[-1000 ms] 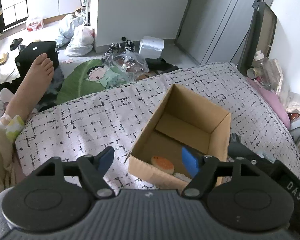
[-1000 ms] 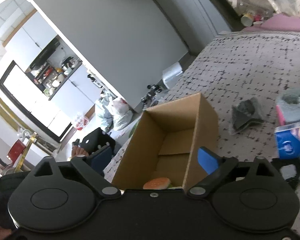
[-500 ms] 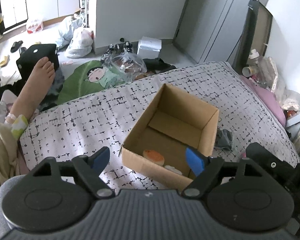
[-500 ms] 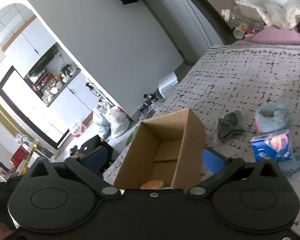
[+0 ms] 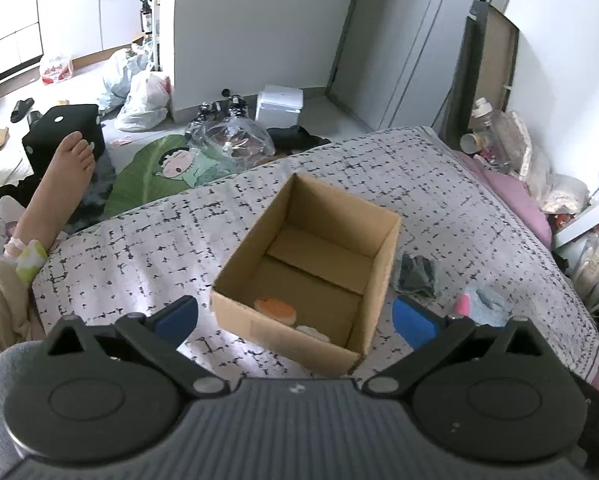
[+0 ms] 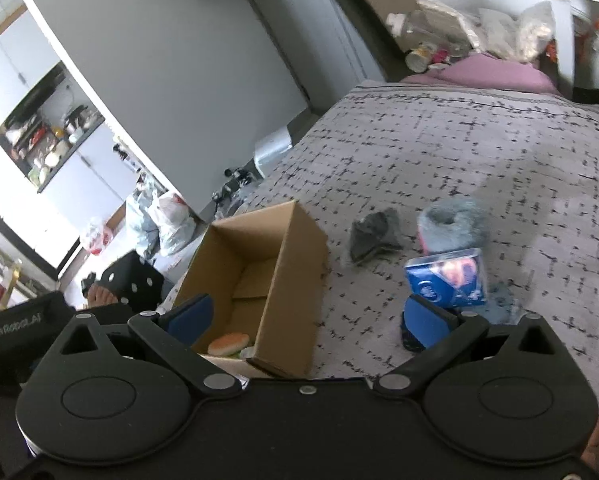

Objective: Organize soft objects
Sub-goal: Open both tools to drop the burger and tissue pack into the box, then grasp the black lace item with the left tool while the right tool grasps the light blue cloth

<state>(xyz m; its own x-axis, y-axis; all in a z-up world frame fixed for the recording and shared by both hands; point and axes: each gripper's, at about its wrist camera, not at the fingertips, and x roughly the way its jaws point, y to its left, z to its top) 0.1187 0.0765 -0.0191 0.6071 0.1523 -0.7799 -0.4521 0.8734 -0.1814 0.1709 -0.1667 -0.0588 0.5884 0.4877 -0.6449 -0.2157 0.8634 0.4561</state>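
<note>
An open cardboard box (image 5: 383, 264) (image 6: 295, 264) sits on the patterned bed. Inside lie an orange soft burger toy (image 5: 274, 309) (image 6: 227, 343) and a pale item (image 5: 313, 332) beside it. To the box's right on the bed lie a dark grey cloth (image 5: 415, 276) (image 6: 373, 234), a fluffy blue-grey slipper (image 6: 451, 224) (image 5: 485, 306) and a blue tissue pack (image 6: 447, 280). My left gripper (image 5: 295, 320) is open and empty, raised before the box. My right gripper (image 6: 307, 316) is open and empty, above the box's near right corner.
The bed (image 5: 139, 248) ends at the left, where a person's bare foot (image 5: 69, 168) rests. The floor beyond holds bags (image 5: 139, 96), a black case (image 5: 63, 128) and a white box (image 5: 279, 100). Clutter and a pink pillow (image 5: 515, 200) line the bed's right side.
Both grippers have pulled back and up from the box, so more of the bed shows. The right view has swung right, bringing the cloth, slipper and tissue pack closer to centre.
</note>
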